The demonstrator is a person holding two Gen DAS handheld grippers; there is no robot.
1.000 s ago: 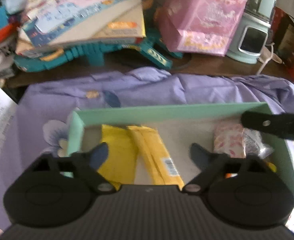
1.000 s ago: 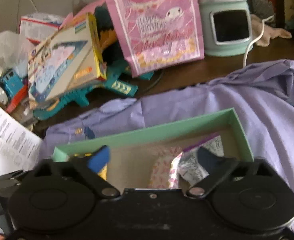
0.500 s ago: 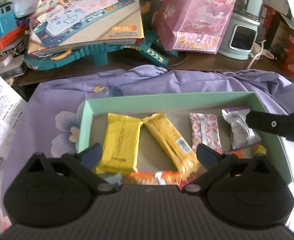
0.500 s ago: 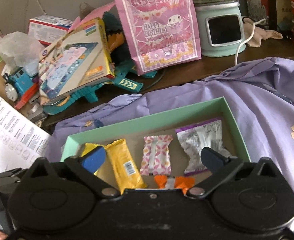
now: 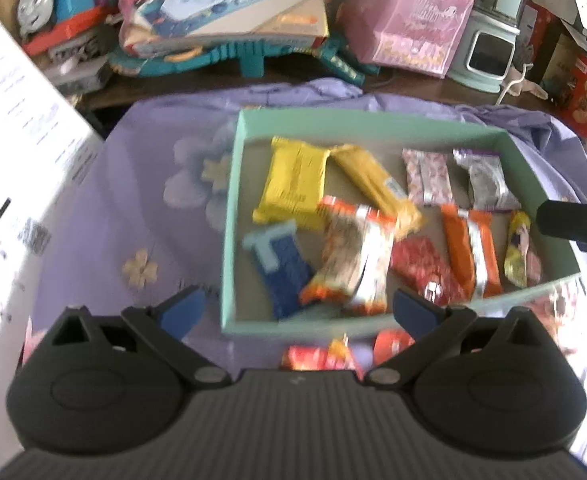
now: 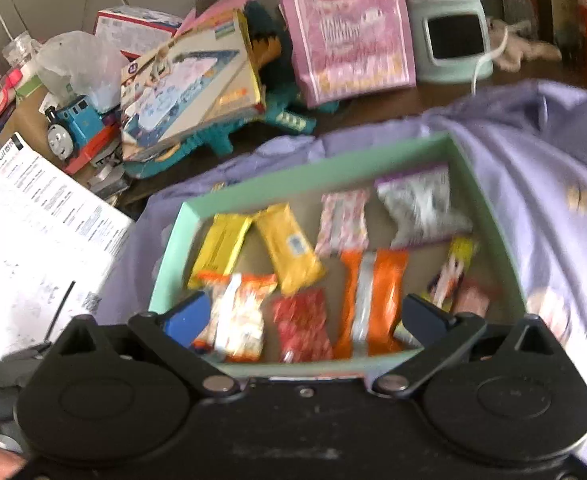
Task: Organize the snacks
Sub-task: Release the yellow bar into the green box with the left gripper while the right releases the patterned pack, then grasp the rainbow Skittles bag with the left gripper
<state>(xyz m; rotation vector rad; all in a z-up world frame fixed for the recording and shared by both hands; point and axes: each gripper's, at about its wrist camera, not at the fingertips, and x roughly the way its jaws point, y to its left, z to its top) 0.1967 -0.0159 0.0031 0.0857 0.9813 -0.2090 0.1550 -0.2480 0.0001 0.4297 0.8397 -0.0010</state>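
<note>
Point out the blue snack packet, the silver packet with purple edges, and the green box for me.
blue snack packet (image 5: pixel 285 276), left wrist view, middle of wrapper.
silver packet with purple edges (image 6: pixel 419 204), right wrist view, centre of foil.
green box (image 6: pixel 293 186), right wrist view, far wall's rim.

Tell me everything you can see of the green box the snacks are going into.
The green box is a shallow, open-topped rectangular tray, seemingly cardboard, with mint-green walls and a plain brown floor. It sits flat on the purple floral cloth. No lid is visible. Inside lie wrapped snacks, roughly in two rows: yellow bars at the far left, pink and silver packets at the far right, and blue, orange and red ones along the near side. A few overlap. More red-orange wrappers lie outside its near wall. Neither hand-held gripper touches it.
</note>
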